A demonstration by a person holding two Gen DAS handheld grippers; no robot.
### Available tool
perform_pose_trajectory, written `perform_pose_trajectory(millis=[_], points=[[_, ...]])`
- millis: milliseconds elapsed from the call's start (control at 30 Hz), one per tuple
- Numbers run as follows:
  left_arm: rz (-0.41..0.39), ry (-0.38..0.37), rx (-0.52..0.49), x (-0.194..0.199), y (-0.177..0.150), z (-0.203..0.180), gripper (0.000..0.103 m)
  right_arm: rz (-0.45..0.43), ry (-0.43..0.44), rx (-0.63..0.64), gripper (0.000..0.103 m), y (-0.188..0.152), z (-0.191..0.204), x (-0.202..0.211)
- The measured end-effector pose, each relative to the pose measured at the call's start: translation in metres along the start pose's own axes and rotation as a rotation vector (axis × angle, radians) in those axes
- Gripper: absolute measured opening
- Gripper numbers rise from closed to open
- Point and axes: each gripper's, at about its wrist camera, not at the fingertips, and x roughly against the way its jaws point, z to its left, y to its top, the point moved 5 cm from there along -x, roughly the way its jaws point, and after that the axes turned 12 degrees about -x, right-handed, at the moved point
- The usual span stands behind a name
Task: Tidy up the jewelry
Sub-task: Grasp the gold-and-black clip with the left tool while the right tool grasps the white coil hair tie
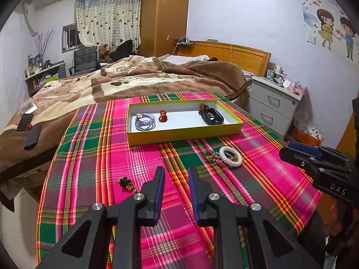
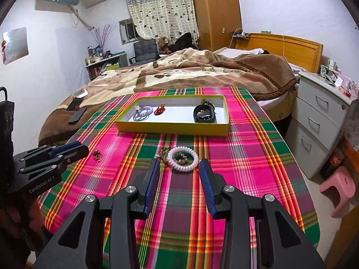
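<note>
Left wrist view: left gripper [image 1: 175, 173] jaws parted, nothing between them, over plaid cloth [image 1: 89, 148]; small dark clip [image 1: 126, 183] just left. Yellow tray [image 1: 184, 132] ahead holds purple hair ties [image 1: 144, 122], red clip [image 1: 162, 116], black band [image 1: 212, 116].

Right wrist view: right gripper [image 2: 179, 165] wide, empty, white coil tie [image 2: 182, 159] just ahead beside a charm cluster [image 2: 162, 152].

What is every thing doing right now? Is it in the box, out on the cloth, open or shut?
Left tongs: open, empty, above the cloth.
Right tongs: open, empty, just short of the white coil hair tie.
Yellow box: lidless, on the plaid cloth.
Purple hair ties: in the box.
Red clip: in the box.
Black band: in the box.
White coil hair tie: out on the cloth.
Small beaded piece: out on the cloth.
</note>
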Motion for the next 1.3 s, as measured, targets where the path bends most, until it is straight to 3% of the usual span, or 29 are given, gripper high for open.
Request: perform_pose_trajectory(millis=[833,1300], points=[[-0.002,0.046,0.015,0.004,-0.014,0.016,0.021,0.009,-0.030,0.015,0.038,-0.006,-0.002,-0.004],[0.098,0.089,0.082,-0.031,-0.032,0.057,0.021,0.075,-0.051,-0.016,0.038,-0.008,-0.021,-0.039]])
